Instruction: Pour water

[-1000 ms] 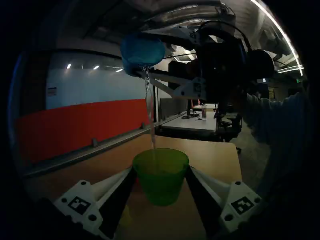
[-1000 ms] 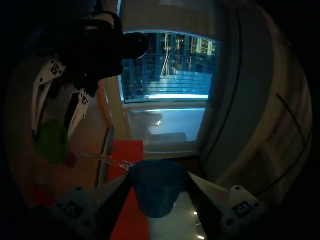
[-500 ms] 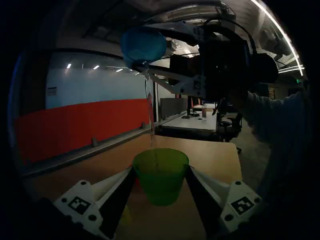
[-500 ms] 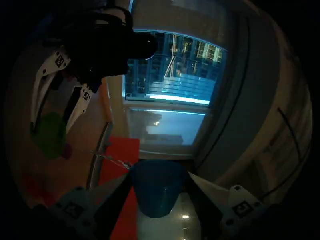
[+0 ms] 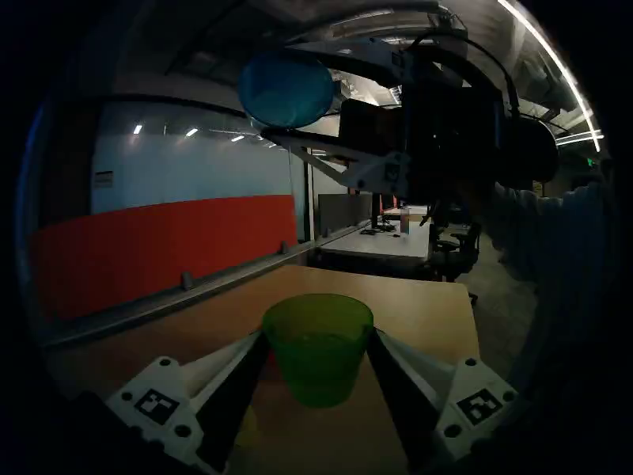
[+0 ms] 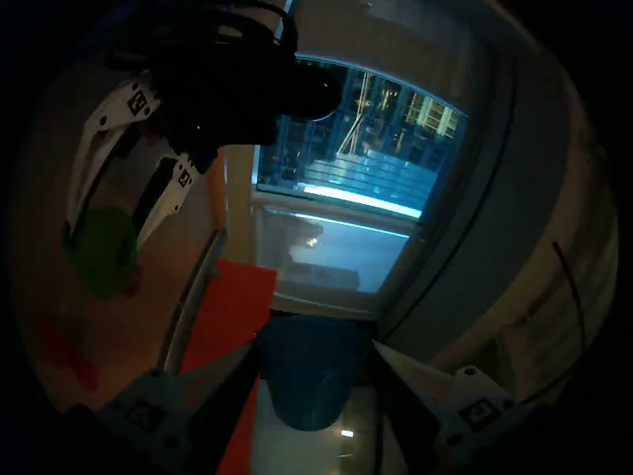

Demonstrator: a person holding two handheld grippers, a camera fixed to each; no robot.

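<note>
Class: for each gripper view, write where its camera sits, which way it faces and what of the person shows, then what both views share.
Left gripper view: rides the left gripper, level, facing across the table over the held green cup; a sleeve shows at right.
Right gripper view: rides the right gripper, tilted, facing a window past the blue cup; any hand is too dark to tell.
Shared: both cups, both grippers.

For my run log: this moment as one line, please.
left gripper: shut on green cup | right gripper: shut on blue cup, tipped above it
</note>
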